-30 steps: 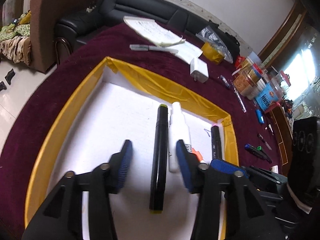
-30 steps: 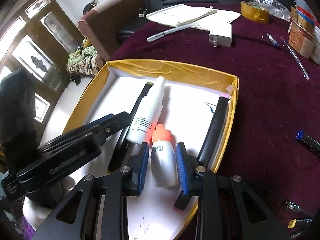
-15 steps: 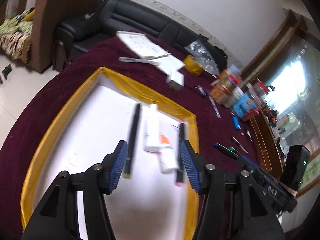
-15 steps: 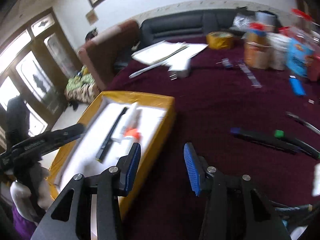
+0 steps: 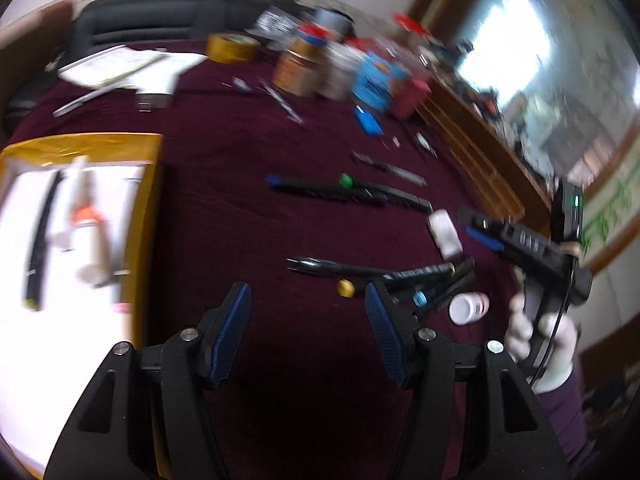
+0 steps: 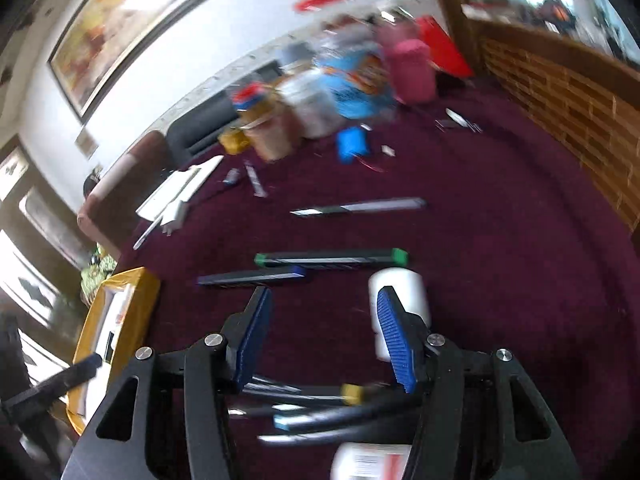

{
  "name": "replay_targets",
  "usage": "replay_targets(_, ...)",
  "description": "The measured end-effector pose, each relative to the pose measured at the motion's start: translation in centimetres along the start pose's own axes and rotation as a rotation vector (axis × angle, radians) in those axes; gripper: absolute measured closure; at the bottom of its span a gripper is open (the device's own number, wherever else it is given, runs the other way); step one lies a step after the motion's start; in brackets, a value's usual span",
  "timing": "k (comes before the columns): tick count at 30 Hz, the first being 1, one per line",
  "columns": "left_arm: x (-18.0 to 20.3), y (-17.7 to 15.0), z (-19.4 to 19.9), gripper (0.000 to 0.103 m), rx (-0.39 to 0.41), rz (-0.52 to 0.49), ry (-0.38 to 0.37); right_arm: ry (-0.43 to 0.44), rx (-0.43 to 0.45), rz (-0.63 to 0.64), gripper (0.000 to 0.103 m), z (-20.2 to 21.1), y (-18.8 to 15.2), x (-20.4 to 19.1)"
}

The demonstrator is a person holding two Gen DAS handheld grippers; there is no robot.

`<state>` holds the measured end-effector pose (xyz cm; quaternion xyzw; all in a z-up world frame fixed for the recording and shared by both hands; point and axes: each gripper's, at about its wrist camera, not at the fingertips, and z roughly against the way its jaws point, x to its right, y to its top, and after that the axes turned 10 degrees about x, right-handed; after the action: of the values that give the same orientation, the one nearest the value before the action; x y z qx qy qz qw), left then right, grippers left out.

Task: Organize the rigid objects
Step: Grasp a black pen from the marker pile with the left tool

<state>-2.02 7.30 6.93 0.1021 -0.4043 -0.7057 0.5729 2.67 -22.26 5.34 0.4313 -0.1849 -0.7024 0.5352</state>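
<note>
Both claws wide, empty; my right claw (image 6: 320, 336) sits beside the white bottle (image 6: 398, 292): light, stiff, slick, so I'd grip mid-body.

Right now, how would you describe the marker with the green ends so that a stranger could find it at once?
Look at the dark red tablecloth, to the right of the yellow box. Two long black markers lie side by side in front of the right gripper. The farther one, the green-ended marker, has green caps; its neighbour has blue.
</note>
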Motion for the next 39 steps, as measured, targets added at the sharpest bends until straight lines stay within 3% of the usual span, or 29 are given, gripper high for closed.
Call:
replay_targets(8, 7.1, -1.9, -4.7, 0.045, -0.058, -0.330, 0.018, 0.004, 0.045, -0.160, 0.054, -0.9, -0.7, 6.8)
replay_targets(14, 8.9, -2.0, -8.3, 0.047, -0.088, -0.411, 0.000, 0.041, 0.041, -0.199, 0.054, -1.1, -1.6, 8.0)
replay_targets(16, 9.8, -2.0, -8.9, 0.064, -0.072, -0.462, -0.009, 0.022, 0.042, -0.184, 0.054, -1.2, -1.7, 8.1)
replay_targets(17, 10.2, -2.1, -9.1, 0.077, -0.080, -0.485, 0.000, 0.017, 0.041, -0.185, 0.054, -1.1, -1.8, 8.3)
replay_targets(18, 10.4, -2.1, -9.2, 0.082, -0.084, -0.487, 0.007, 0.018, 0.041, -0.187, 0.054, -1.1, -1.9, 8.3)
replay_targets(24, 10.1, -2.7, -8.0, 0.088, -0.113, -0.471, 0.009, 0.012, 0.041, -0.161, 0.054, -1.3, -1.8, 8.0)
replay_targets(29, 10.2, -2.6, -7.2, 0.088, -0.124, -0.417, -0.062, 0.023, 0.021, -0.172, 0.054, -1.8, -1.9, 8.1)
replay_targets(33, 10.3, -3.4, -7.3, 0.087, -0.153, -0.422, -0.043, 0.028, 0.012, -0.178, 0.054, -1.9, -2.0, 8.3)
replay_targets(39, 9.0, -4.3, -5.4, 0.087, -0.189, -0.351, -0.096, 0.029, 0.008, -0.189, 0.054, -2.0, -2.0, 8.6)
